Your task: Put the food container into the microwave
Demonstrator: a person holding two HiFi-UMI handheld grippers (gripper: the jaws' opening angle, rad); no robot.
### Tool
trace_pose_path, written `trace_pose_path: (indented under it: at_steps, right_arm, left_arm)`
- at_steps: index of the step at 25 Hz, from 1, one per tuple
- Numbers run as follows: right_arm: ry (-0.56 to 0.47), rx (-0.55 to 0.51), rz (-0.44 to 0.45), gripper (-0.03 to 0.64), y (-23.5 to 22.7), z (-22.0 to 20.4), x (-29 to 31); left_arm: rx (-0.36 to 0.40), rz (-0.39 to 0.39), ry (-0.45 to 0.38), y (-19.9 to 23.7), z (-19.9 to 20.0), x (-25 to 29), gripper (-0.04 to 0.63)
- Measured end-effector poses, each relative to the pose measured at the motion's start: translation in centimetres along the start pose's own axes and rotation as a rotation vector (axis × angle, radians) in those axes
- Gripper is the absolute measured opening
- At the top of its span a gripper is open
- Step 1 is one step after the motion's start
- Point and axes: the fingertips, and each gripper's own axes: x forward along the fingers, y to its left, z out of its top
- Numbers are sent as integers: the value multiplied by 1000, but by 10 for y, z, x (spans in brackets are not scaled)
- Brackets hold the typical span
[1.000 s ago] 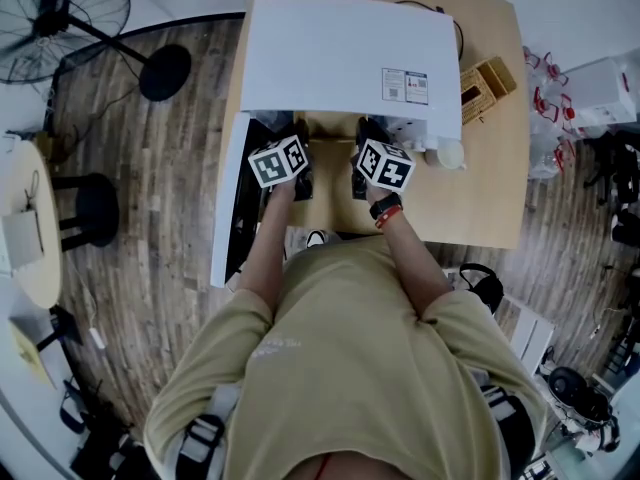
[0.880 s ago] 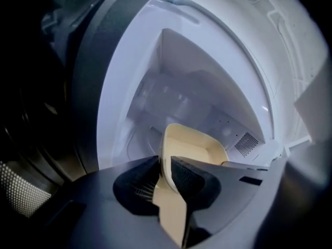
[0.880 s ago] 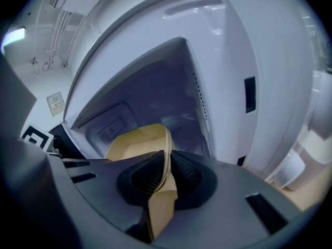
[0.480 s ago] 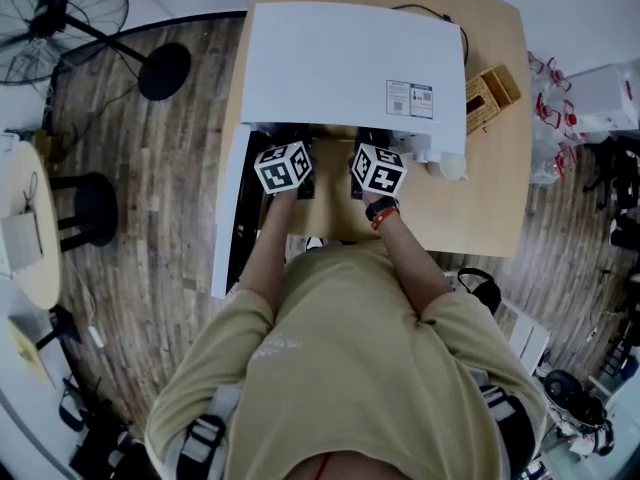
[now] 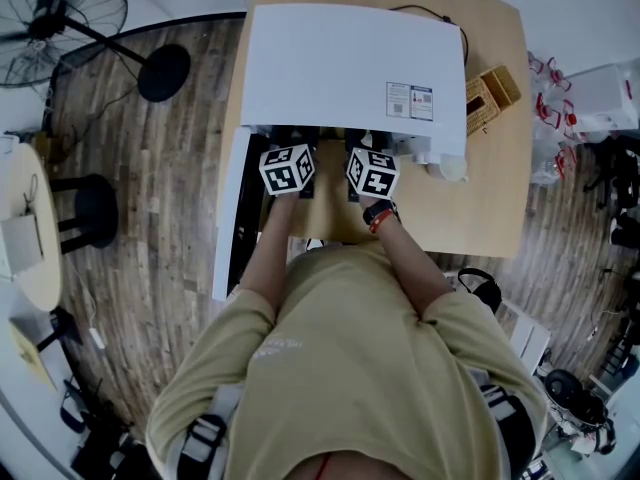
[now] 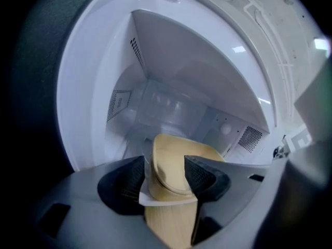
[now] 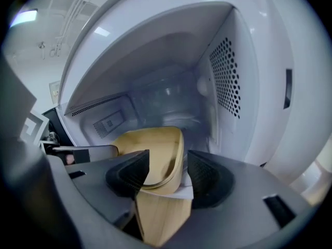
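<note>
The food container (image 6: pixel 174 162) is a tan tub with a raised rim, held between both grippers at the mouth of the white microwave (image 5: pixel 350 63). My left gripper (image 6: pixel 165 173) is shut on its left rim. On the opposite rim of the container (image 7: pixel 155 149), my right gripper (image 7: pixel 168 171) is also shut. The far part of the tub reaches into the lit cavity (image 7: pixel 171 100), above the glass turntable (image 6: pixel 166 113). In the head view only the two marker cubes (image 5: pixel 288 168) (image 5: pixel 372 173) show at the microwave's front; the tub and jaws are hidden under its top.
The microwave door (image 5: pixel 228 218) hangs open to the left. The microwave stands on a wooden table (image 5: pixel 495 188) with a woven box (image 5: pixel 487 88) and a small pale object (image 5: pixel 452 166) to its right. A floor fan (image 5: pixel 60 13) and black stool (image 5: pixel 95 208) stand further left.
Both marker cubes have moved forward toward the microwave opening and drawn closer together, carrying the container further in.
</note>
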Motion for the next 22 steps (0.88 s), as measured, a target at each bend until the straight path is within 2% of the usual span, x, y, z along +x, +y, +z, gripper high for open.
trace_pose_path:
  at_steps: [3, 9, 16, 22]
  right_arm:
    - [-12, -2, 13, 260, 4, -1, -5]
    - [-49, 38, 36, 296, 5, 0, -20]
    - [-107, 60, 53, 311, 11, 3, -46]
    - [-121, 30, 50, 310, 18, -7, -72]
  left_arm:
    - [5, 0, -8, 0, 2, -4, 242]
    - [23, -10, -23, -9, 2, -15, 243]
    - [45, -20, -47, -18, 1, -39, 244]
    - [79, -36, -61, -31, -6, -64, 243]
